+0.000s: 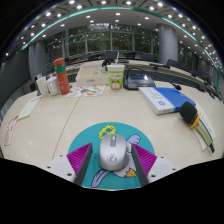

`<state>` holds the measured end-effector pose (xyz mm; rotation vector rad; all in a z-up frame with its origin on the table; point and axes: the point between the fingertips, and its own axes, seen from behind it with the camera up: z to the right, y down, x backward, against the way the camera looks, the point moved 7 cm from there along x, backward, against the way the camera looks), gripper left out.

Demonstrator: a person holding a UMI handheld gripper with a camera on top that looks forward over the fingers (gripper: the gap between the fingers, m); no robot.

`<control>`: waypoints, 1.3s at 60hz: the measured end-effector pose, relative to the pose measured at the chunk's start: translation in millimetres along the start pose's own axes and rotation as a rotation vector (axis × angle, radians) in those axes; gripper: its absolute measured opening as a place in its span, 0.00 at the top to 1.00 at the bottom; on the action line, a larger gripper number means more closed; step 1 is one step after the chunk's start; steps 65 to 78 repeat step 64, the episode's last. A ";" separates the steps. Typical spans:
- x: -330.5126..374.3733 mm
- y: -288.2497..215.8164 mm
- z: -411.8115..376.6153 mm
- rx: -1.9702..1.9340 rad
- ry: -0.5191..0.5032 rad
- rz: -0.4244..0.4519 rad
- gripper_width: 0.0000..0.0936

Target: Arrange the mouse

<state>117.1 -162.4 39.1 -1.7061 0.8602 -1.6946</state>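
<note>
A grey and white mouse (113, 152) sits between my gripper's (113, 157) two fingers, over a round teal mouse pad (85, 136) printed with a cartoon figure. The magenta pads (83, 158) lie against both sides of the mouse, so the fingers are shut on it. The mouse is over the middle of the pad; I cannot tell whether it touches the pad or hangs just above it. The pad lies on a pale table (60, 120), at its near edge.
Beyond the pad stand a green and white cup (117, 76) and a red bottle (62, 76). A blue and white flat box (160, 98) and a black object (190, 112) lie to the right. Papers (28, 108) lie to the left.
</note>
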 end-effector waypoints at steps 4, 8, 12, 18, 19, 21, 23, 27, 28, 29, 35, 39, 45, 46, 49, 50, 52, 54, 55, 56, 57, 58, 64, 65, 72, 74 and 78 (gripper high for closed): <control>13.3 -4.6 -1.8 0.004 0.003 0.005 0.11; 35.9 -10.5 -3.6 0.007 0.026 0.017 0.08; 65.7 -15.2 -7.0 0.009 0.048 0.023 0.08; 119.9 -21.9 -18.3 0.006 0.077 0.050 0.08; 131.9 -22.0 -20.2 0.006 0.081 0.054 0.08; 150.8 -22.7 -24.6 0.007 0.088 0.064 0.08; 170.9 -22.2 -30.5 0.007 0.095 0.074 0.08; 212.5 -16.6 -44.3 0.007 0.108 0.086 0.08; 223.6 -14.4 -46.7 0.007 0.111 0.090 0.08; 233.7 -12.1 -49.8 0.006 0.115 0.093 0.08; 291.2 6.6 -68.0 0.005 0.143 0.106 0.08; 322.5 18.6 -79.6 0.006 0.152 0.114 0.08; 362.0 36.0 -94.2 0.012 0.168 0.118 0.08; 367.6 37.6 -96.2 0.012 0.170 0.121 0.08; 382.5 40.8 -101.6 0.010 0.172 0.130 0.08; 386.6 42.1 -103.7 0.010 0.172 0.131 0.08; 394.4 44.8 -107.3 0.009 0.168 0.132 0.08; 400.3 47.8 -110.7 0.010 0.164 0.134 0.08; 403.6 48.7 -111.8 0.013 0.162 0.136 0.08; 406.8 49.2 -112.4 0.015 0.162 0.137 0.08; 409.7 49.8 -112.8 0.017 0.161 0.138 0.08; 412.2 50.5 -113.2 0.018 0.162 0.137 0.08; 421.7 48.3 -113.6 0.033 0.178 0.153 0.08; 421.7 48.3 -113.6 0.033 0.178 0.153 0.08; 421.7 48.3 -113.6 0.033 0.178 0.153 0.08; 421.7 48.3 -113.6 0.033 0.178 0.153 0.08; 421.7 48.3 -113.6 0.033 0.178 0.153 0.08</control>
